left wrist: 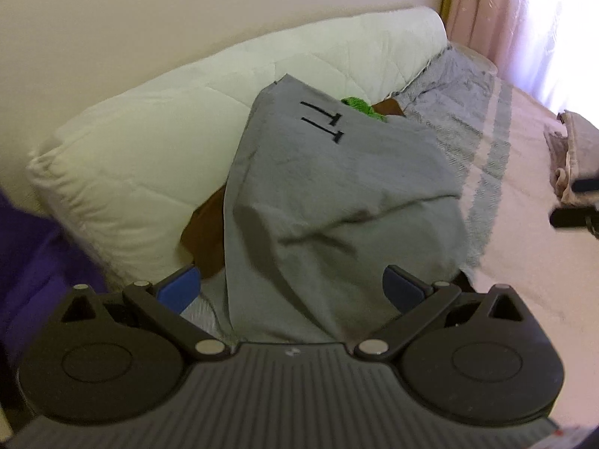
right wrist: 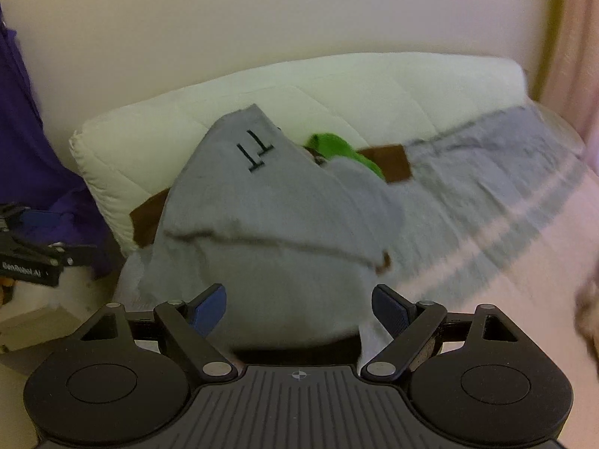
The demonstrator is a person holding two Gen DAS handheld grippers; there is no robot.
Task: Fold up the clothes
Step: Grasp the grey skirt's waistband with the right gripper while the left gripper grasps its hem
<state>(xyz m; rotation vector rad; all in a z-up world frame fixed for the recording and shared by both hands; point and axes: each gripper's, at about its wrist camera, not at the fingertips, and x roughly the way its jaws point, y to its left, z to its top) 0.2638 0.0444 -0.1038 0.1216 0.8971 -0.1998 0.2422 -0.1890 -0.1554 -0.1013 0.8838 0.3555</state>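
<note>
While both wrist views look at the same grey garment [left wrist: 337, 202] with its two black T-shaped marks, each one catches stuff the other misses; the left wrist view has a pink curtain [left wrist: 498, 7] at 1 o'clock and a small folded pile [left wrist: 572, 157] out at 3 o'clock on the bed [left wrist: 524, 247]; the right wrist view shows a beige box-like thing [right wrist: 33, 321] down at 8 o'clock, too blurry to say what it is. The right view also gets the left tongs [right wrist: 30, 247] from outside at 9 o'clock, and the left view clips a bit of the right tongs [left wrist: 576, 202] at 3 o'clock.

Count: one grey garment, heaped against one white quilted pillow [left wrist: 149, 157] toward 12 o'clock; one green item [right wrist: 337, 151] and one brown item [right wrist: 389, 162] poking out behind it; one grey patterned blanket [left wrist: 460, 86] running off to 2 o'clock; one purple cloth [right wrist: 26, 131] at 9 o'clock.

Left tongs [left wrist: 290, 286]: blue pads spread wide apart, the garment's lower edge bunched between them, not pinched. Right tongs [right wrist: 299, 308]: same deal, pads apart with the garment's near end sitting between them, nothing clamped.
</note>
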